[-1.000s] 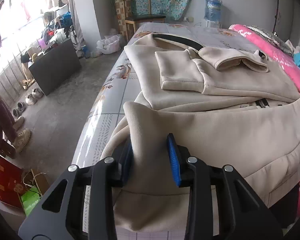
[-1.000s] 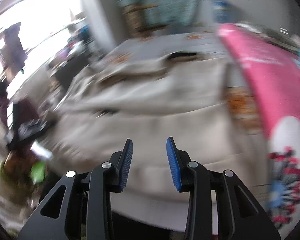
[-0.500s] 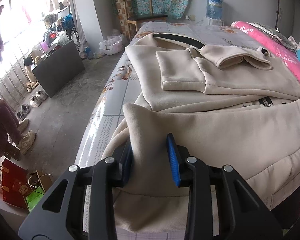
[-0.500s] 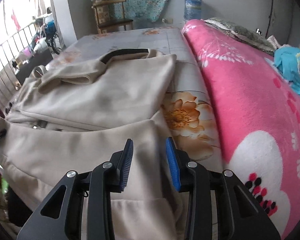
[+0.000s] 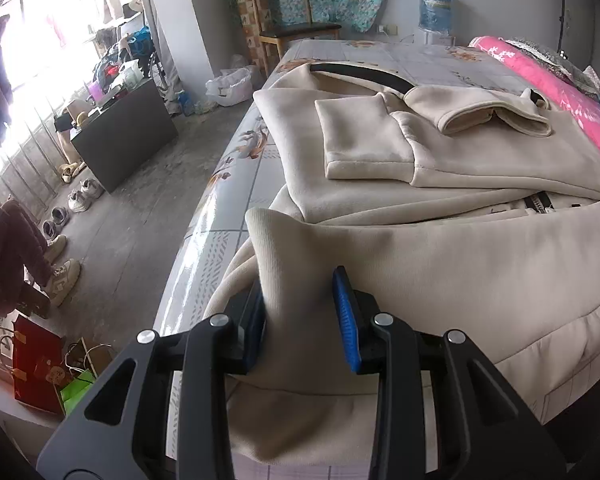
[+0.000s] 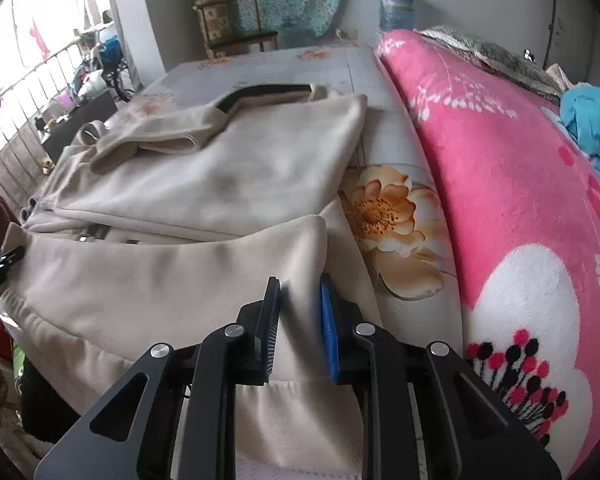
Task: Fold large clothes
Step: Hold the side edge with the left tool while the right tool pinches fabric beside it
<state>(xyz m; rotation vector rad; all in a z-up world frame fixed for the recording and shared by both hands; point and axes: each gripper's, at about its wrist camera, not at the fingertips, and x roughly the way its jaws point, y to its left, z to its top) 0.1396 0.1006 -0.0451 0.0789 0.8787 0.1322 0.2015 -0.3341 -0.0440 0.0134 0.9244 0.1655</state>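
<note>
Now the beige zip-up sweatshirt [image 5: 480, 264] lies across the bed [image 5: 228, 208], its sleeves already folded over the chest at 12 o'clock and its hem end raised toward the cameras at 6 o'clock. The left gripper [image 5: 300, 304] pinches the hem corner on its side, a thick roll of fleece filling the gap between the 2 blue pads. The right gripper [image 6: 300, 312] is closing on the opposite hem corner; cloth sits between its pads [image 6: 327, 320], but the picture is soft there and I judge the pinch is not yet firm.

To do this step well, I would let the right gripper finish its bite before anything is lifted, and take both layers of the hem, not only the top one, so the corner does not peel apart. Both corners should then rise together and travel level toward 12 o'clock, keeping the hem edge taut between the 2 grippers so the fold line lands straight across the body. The zipper [image 5: 540, 202], visible near the middle at 2 o'clock in the left view, is a stiff spot that may buckle the fold if 1 side leads. The pink blanket [image 6: 520, 184] lies just beside the garment at 3 o'clock and could catch the right corner.

Both grippers point steeply downward and forward, side by side along the near edge.
</note>
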